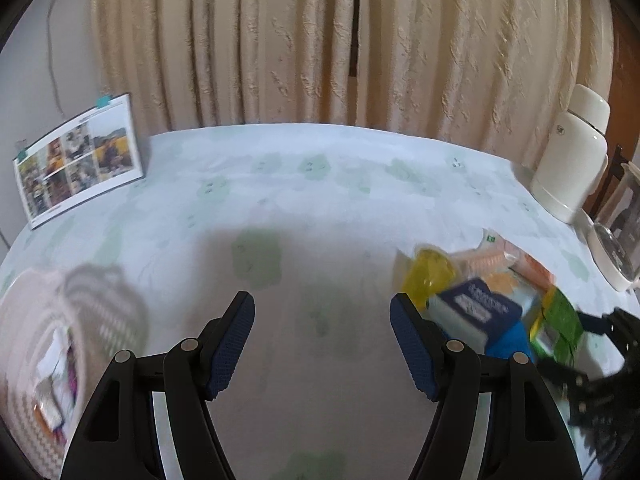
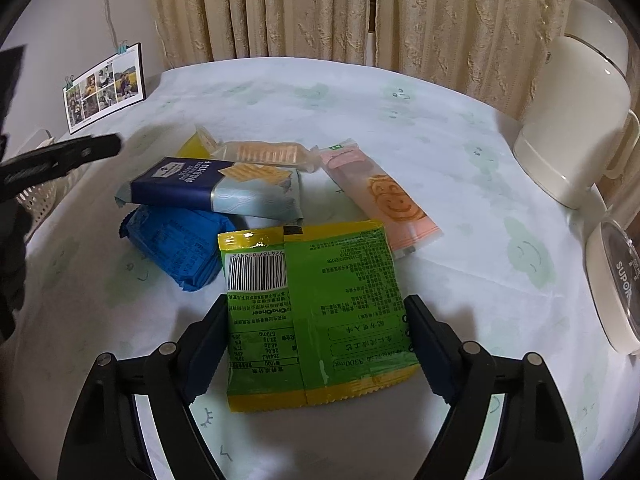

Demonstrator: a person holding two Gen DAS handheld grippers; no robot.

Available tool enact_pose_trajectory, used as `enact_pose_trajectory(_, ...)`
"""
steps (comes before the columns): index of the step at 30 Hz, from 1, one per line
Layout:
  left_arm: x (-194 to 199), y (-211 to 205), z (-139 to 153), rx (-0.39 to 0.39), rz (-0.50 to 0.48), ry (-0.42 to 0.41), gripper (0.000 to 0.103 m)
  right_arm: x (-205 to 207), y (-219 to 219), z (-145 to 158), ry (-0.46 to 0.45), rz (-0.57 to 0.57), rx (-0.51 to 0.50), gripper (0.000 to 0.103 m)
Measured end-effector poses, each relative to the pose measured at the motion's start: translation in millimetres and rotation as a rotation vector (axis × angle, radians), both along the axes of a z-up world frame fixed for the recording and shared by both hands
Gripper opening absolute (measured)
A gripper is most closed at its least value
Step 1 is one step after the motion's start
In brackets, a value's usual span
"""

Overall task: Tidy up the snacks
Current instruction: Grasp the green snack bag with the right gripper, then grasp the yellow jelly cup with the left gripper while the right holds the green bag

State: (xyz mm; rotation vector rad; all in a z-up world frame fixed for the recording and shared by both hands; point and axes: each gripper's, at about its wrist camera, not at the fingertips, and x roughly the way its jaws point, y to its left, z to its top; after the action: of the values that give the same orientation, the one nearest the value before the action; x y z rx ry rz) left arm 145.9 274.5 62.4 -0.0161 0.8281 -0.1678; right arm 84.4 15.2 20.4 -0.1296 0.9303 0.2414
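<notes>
One green packet [image 2: 316, 312] between right tongs [image 2: 316, 344]

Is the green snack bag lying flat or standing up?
Lying flat. The green snack bag rests back-side up on the table, barcode showing, between the right gripper's open jaws.

My left gripper [image 1: 322, 344] and right gripper [image 2: 316, 350] look alike: matte black plastic linkage arms with triangular cut-outs, round silver pivot pins at the joints, and dark blue ribbed pads lining the jaws.
</notes>
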Motion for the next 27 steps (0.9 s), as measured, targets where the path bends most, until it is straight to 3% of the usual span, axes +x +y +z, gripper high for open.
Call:
enact_pose_trajectory(11, 33, -43, -19, -0.033, -0.151, 0.065, 0.071, 4, -15, 2, 0.012, -0.069, 0.037, 0.082)
enact_pose_trajectory(21, 43, -71, -27, -0.003, -0.216, 0.096, 0.071, 3, -24, 12, -0.010, -0.088, 0.095, 0.082)
enact_pose_trajectory(25, 47, -76, -28, -0.015, -0.238, 0.113, 0.062, 3, -28, 16, -0.018, -0.106, 0.114, 0.082)
enact_pose_trajectory(27, 50, -75, -30, -0.055, -0.245, 0.139, 0.048, 3, -29, 16, -0.019, -0.114, 0.127, 0.082)
